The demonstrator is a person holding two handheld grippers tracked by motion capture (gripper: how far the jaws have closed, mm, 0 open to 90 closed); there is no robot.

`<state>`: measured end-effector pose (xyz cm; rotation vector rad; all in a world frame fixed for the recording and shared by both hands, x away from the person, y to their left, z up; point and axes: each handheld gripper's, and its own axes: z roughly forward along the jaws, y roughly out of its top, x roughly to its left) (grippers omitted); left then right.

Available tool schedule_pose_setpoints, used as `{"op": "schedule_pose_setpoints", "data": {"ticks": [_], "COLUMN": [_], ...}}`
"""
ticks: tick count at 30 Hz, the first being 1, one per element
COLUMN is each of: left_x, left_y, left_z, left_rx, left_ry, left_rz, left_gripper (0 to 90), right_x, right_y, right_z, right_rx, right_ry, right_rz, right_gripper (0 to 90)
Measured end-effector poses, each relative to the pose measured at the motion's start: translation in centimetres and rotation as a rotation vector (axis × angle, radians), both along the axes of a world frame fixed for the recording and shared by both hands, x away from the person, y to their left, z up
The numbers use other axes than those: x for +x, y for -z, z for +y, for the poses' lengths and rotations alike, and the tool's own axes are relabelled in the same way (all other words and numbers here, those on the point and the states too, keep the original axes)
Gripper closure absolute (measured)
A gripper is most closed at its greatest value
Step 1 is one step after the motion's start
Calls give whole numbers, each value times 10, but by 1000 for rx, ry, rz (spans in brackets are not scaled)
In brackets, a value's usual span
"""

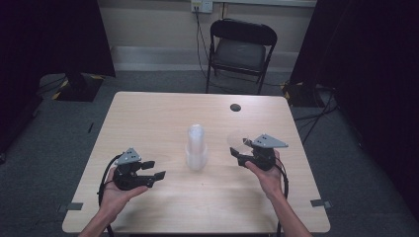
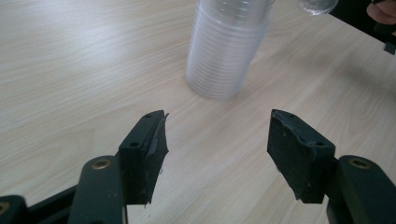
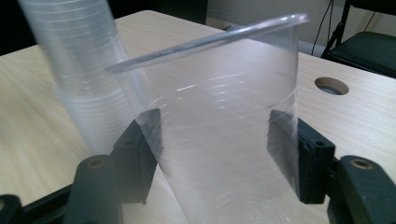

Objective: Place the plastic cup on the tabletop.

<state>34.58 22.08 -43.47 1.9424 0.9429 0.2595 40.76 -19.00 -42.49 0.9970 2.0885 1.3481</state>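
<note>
Right gripper [image 1: 243, 149] holds one clear cup [image 3: 219, 130]; left gripper [image 1: 152, 174] idle.
Right jaws clamp the cup's sides, cup lifted and tilted just right of the cup stack [image 1: 196, 147], which stands mid-counter [image 1: 148, 118]. Left jaws spread wide, nothing between them, low over the counter, aimed at the stack.

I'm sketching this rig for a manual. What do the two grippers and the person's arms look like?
Both the left gripper and the right gripper are black, each topped by a grey three-cornered plate and trailing a black cable. Each has two blocky black jaws with flat pads, on arms with brass-coloured pivot rivets. The forearms are bare, with no sleeves or gloves in view.
</note>
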Motion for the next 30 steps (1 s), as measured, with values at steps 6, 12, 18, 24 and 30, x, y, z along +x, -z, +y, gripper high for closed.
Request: {"op": "schedule_pose_setpoints", "data": {"ticks": [6,12,18,24,30], "left_x": [1,3,3,4,4], "left_y": [1,0,4,4,5], "left_z": [4,3,7,8,9], "left_rx": [4,43,32,40,34], "left_ry": [-31,-36,-52,-53,-56], "left_rz": [3,-5,-1,0,3], "left_gripper": [361,314,312,312,312], "right_x": [20,34,45,54,60], "right_y": [5,12,25,35,37], "right_z": [1,3,5,10,19], "right_rx": [6,34,37,37,41], "right_ry": [30,50,67,73,55], "right_rz": [19,44,76,89,92], "right_gripper": [356,356,354,348,339]}}
